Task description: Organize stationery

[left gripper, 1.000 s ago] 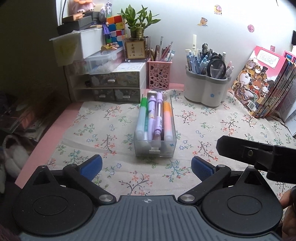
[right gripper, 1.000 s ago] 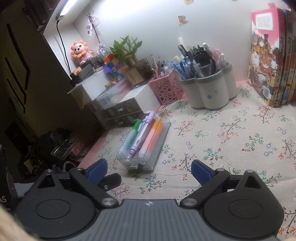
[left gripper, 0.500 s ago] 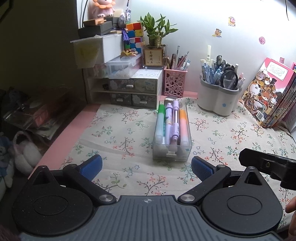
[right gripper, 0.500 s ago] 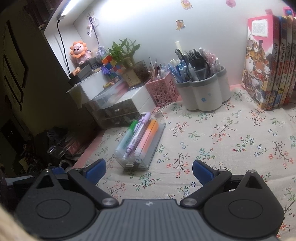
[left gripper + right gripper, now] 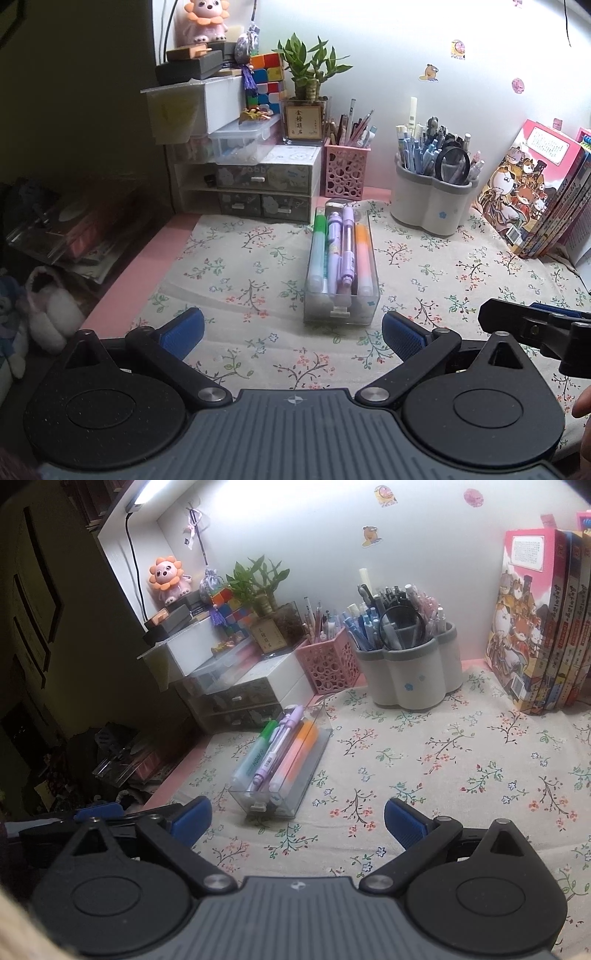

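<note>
- The clear pen box point(image 5: 341, 266) lies on the floral cloth of the table point(image 5: 236, 266), just in front of the pink mesh holder point(image 5: 346, 171).
- It holds a green highlighter point(image 5: 318, 254), two purple pens point(image 5: 341, 251) and an orange highlighter point(image 5: 364, 258), laid lengthwise side by side so they fit flat.
- Right of the box stands the grey flower-shaped cup point(image 5: 430, 206), crammed with upright pens.
- Left tool point(image 5: 291, 330) and right tool point(image 5: 297, 818) both hang spread and empty short of the box, likely lined up for it.
</note>
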{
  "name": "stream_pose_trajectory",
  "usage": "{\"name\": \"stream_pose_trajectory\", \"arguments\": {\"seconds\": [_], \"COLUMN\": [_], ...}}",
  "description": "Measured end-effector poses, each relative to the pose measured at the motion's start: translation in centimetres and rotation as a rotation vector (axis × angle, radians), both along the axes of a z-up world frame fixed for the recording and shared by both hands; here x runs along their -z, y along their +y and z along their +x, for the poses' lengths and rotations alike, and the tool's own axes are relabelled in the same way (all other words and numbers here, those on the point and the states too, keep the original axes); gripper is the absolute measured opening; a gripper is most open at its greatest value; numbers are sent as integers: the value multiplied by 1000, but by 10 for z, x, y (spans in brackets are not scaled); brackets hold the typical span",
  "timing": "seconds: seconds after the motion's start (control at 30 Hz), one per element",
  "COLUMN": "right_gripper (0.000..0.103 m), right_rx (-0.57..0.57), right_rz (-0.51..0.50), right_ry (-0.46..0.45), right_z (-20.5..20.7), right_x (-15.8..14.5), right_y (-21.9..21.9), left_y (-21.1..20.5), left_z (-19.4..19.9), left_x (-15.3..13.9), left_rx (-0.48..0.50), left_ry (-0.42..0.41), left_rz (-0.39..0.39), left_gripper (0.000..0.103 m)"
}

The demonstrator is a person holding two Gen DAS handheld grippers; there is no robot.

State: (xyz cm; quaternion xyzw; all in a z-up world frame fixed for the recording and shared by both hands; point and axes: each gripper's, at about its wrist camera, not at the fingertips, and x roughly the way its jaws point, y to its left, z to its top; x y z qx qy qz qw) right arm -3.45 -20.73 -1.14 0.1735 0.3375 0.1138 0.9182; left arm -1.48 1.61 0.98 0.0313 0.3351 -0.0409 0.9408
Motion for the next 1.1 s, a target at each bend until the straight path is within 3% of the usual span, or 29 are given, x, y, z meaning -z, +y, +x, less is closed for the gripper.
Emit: {"name": "stream_pose_trajectory", "arguments": {"seconds": [1.1], "right_gripper": [89], "right_rx": [-19], "right_rz": [-32], "right_ry": [0], "right_z": [-4], "right_x": [-2], "right_y": [8], "left_y": [-7], "left_z": [-4], "left_x": [-1], "left_rx": [69], "left_ry": [2], "left_rz": [-24], "left_gripper": [98]}}
